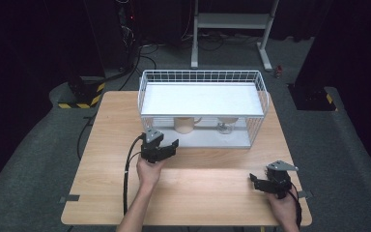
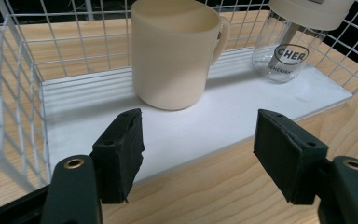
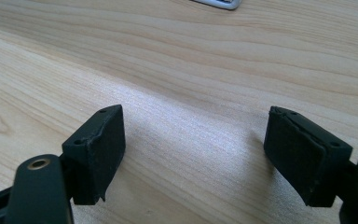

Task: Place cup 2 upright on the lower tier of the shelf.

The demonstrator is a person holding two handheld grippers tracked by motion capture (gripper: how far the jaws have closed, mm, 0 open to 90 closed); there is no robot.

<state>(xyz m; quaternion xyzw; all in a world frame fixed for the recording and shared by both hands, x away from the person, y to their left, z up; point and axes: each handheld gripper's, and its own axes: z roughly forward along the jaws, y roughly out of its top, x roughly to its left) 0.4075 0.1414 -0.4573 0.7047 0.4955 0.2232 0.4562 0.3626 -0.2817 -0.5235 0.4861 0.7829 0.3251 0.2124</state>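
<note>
Wooden table [image 1: 188, 179], dark grey-carpeted room

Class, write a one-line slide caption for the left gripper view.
Open left gripper faces a cream mug and clear bottle on the wire rack's lower shelf.

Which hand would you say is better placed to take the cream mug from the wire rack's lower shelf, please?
Left, probably. The left gripper sits right at the wire rack, open, facing the cream mug. The right gripper rests near the table's edge, facing bare wood.

Left gripper [image 1: 166, 145], frame centre-left: jaws apart, nothing between them. Right gripper [image 1: 258, 182], lower right: jaws apart, empty.
</note>
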